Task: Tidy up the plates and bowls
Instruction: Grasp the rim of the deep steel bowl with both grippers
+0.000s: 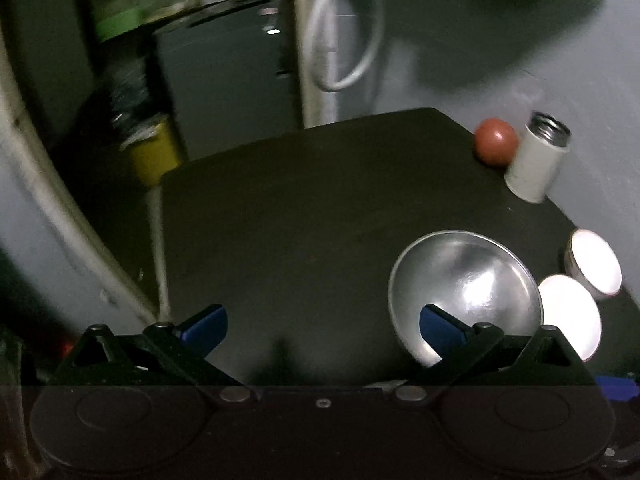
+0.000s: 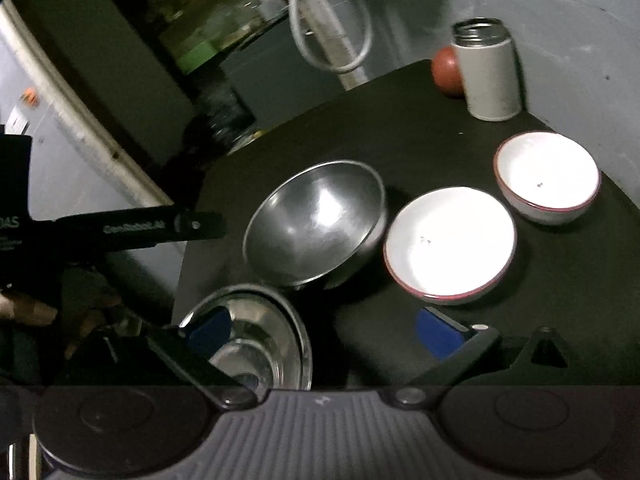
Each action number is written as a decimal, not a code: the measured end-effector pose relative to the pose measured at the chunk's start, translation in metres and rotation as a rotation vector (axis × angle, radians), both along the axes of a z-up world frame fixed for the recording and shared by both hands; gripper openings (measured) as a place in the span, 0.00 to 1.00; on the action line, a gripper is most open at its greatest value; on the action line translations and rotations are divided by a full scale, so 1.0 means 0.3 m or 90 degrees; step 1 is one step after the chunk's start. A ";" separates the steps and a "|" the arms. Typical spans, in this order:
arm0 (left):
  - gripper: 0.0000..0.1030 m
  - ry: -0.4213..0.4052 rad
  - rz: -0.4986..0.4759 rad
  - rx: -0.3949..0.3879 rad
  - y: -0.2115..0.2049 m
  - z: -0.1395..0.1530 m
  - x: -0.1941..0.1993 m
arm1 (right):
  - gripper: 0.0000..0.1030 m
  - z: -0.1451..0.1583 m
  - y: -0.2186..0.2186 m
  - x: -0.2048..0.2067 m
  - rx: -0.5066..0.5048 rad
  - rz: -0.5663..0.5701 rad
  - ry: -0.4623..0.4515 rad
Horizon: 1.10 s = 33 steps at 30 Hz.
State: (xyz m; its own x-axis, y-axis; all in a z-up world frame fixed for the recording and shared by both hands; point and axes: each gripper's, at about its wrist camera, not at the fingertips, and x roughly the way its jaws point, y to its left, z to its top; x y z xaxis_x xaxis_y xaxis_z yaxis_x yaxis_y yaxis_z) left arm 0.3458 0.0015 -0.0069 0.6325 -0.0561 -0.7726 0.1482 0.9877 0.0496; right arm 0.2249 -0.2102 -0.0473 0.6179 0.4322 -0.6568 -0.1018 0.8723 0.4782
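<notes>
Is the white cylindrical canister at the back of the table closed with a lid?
No, the white cylindrical canister stands upright with its metal threaded mouth open and no lid on it.

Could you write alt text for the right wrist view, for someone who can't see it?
Two steel bowls and two white bowls sit on a dark table, the open right gripper above the nearest one; a canister stands behind.
</notes>
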 end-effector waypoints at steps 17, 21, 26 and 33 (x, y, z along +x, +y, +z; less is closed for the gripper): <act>0.98 0.039 -0.176 0.032 -0.047 -0.076 0.149 | 0.81 -0.053 0.007 -0.017 0.054 -0.145 0.035; 0.88 0.053 -0.185 0.007 -0.047 -0.085 0.161 | 0.71 -0.059 0.016 0.006 0.075 -0.174 0.034; 0.69 0.078 -0.181 -0.033 -0.039 -0.101 0.172 | 0.51 -0.079 0.028 0.048 0.105 -0.190 0.045; 0.31 0.131 -0.151 -0.110 -0.016 -0.142 0.195 | 0.36 -0.096 0.020 0.097 0.118 -0.192 0.054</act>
